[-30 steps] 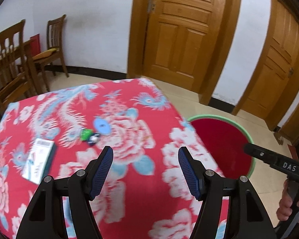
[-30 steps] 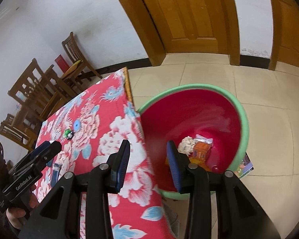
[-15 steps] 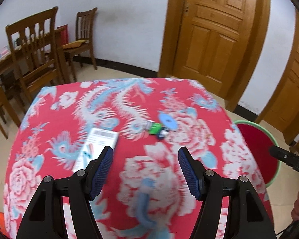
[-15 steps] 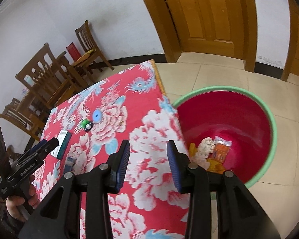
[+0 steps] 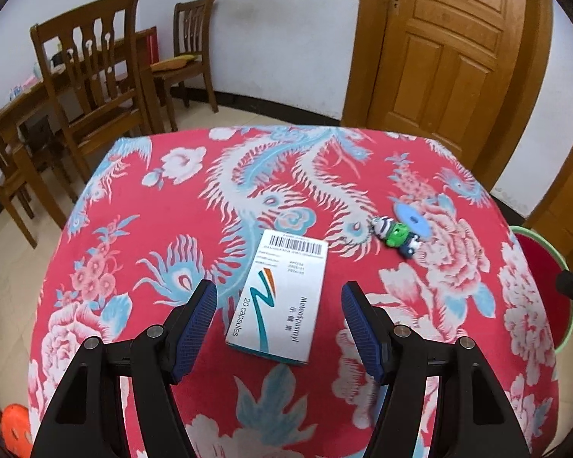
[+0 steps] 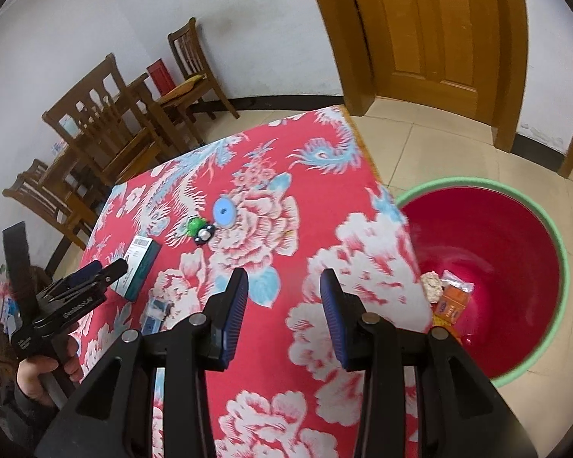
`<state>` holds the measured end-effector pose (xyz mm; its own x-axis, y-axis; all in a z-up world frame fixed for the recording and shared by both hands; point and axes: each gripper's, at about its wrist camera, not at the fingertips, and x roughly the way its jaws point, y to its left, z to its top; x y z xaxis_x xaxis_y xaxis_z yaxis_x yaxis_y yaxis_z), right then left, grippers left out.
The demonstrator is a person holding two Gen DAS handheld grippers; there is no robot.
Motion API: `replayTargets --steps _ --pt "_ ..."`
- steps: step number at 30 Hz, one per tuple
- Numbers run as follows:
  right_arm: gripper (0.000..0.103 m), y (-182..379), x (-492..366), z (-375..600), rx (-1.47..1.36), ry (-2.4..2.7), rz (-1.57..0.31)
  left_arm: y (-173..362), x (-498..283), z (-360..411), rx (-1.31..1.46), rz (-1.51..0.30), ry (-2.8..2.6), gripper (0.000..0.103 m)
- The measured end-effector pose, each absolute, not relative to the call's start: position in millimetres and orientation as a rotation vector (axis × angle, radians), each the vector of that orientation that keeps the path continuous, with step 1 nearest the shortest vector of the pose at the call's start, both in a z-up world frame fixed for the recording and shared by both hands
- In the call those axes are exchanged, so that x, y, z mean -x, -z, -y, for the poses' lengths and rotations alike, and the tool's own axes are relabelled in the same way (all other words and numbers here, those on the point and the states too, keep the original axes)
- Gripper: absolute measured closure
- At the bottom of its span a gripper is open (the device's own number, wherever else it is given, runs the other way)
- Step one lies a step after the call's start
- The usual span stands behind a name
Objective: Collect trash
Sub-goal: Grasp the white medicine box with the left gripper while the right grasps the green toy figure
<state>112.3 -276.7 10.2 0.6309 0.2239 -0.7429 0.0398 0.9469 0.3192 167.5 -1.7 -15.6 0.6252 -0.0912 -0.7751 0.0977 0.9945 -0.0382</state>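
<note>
Red cloth: floral, covers the counter (image 5: 164,236).
Box (image 5: 280,297): white and teal, flat at lower centre, between the spread left gripper (image 5: 279,318) fingers, untouched; reads "20 capsules", barcode on top.
Toy (image 5: 399,233): green, beside a blue disc (image 5: 412,217), right of centre.
Basin (image 6: 554,244): red, green rim, right on the floor, wrappers inside.
Right gripper (image 6: 282,315): parted, empty.
Chairs (image 5: 95,76): upper left.

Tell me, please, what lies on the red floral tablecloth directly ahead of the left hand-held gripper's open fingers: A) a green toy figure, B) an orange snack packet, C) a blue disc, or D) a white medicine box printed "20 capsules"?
D: the white medicine box printed "20 capsules" lies flat on the red floral tablecloth, centred ahead of the open left hand-held gripper.
</note>
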Motion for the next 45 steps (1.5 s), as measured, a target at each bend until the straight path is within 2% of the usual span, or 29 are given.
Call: replayTargets --steps 16,21,32,35,45 --pt "0.060 3.6 -165.4 209.6 -0.204 -0.203 -0.955 35.4 -183.2 -9.3 0.059 -0.893 0.112 0.034" --pt "0.060 12.7 -182.9 187.2 -0.151 -0.238 -0.982 36.8 -183.7 -10.9 0.088 -0.879 0.133 0.044" --pt "0.057 28.6 -218.5 149.8 -0.016 -0.290 -0.995 43.1 -186.1 -9.1 0.086 -0.910 0.131 0.044" --pt "0.057 30.7 -226.4 142.9 0.014 -0.297 -0.988 42.5 -186.9 -12.0 0.096 -0.906 0.128 0.048" --pt "0.057 42.3 -246.7 129.6 0.085 -0.321 -0.991 36.4 -184.8 -23.7 0.158 -0.891 0.110 0.048"
